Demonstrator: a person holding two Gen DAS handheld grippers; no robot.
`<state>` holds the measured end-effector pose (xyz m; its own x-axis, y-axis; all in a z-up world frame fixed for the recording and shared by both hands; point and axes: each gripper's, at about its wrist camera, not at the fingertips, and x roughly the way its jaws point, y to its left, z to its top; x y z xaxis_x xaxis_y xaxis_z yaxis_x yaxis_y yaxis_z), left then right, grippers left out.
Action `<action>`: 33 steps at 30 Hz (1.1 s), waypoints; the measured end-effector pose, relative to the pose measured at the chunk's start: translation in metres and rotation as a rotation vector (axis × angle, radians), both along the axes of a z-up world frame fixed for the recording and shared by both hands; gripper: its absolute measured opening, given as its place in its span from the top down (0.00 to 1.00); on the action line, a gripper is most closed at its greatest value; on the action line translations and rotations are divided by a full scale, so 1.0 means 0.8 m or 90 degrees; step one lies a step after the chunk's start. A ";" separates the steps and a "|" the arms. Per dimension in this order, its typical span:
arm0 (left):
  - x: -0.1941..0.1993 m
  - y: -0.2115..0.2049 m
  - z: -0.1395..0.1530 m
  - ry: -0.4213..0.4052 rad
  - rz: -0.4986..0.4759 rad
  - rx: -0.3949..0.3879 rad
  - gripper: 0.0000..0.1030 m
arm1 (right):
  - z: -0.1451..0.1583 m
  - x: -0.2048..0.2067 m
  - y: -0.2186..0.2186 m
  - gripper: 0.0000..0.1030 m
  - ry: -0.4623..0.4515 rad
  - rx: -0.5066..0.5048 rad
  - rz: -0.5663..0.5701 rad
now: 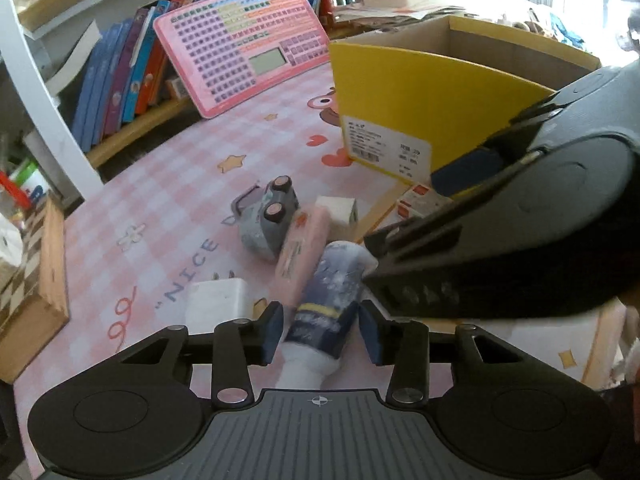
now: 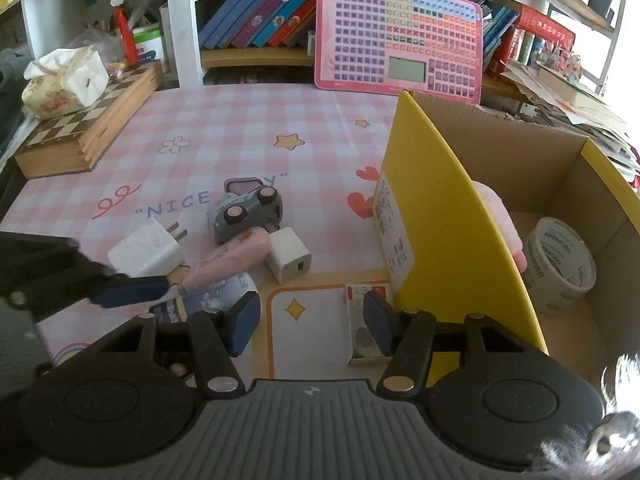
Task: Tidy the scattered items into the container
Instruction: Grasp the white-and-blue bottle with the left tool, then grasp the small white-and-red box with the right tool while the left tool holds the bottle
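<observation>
Tube [image 1: 324,312] between open left claw [image 1: 320,334]

Our two handheld grippers, both low over the table with fingers spread.

Our left gripper [image 1: 320,334] sits low and close to us, its two blue-padded fingers [image 1: 272,334] parted, one on each side of a blue and white tube [image 1: 328,300] lying lengthwise between them; we see a gap at each pad, so nothing is clamped. Our right gripper [image 2: 312,320] is also held low, jaws wide apart with nothing between them, the right pad just beside a small red and white carton [image 2: 362,324]. In the left wrist view the right gripper's black body crosses the right side, tilted, very near the left one.
</observation>
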<state>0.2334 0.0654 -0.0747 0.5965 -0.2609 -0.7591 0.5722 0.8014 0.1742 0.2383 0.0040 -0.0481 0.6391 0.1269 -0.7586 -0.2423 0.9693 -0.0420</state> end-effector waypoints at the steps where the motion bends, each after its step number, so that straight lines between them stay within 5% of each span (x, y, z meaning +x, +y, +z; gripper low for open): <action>1: 0.001 -0.003 -0.002 0.000 -0.002 0.001 0.64 | -0.001 0.000 0.000 0.47 0.001 -0.001 0.001; 12: -0.019 0.023 -0.002 0.040 0.057 -0.060 0.70 | -0.016 0.016 -0.020 0.50 0.032 -0.013 -0.047; 23: -0.043 0.061 0.015 0.065 0.172 -0.164 0.70 | -0.027 0.025 -0.016 0.50 0.022 -0.039 -0.018; 33: -0.060 0.076 0.026 0.070 0.212 -0.197 0.70 | -0.023 0.026 -0.013 0.47 0.042 -0.015 0.012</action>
<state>0.1855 0.1258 -0.0542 0.6067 -0.2925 -0.7391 0.2765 0.9494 -0.1487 0.2590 -0.0066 -0.0667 0.5856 0.1206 -0.8016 -0.2634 0.9635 -0.0475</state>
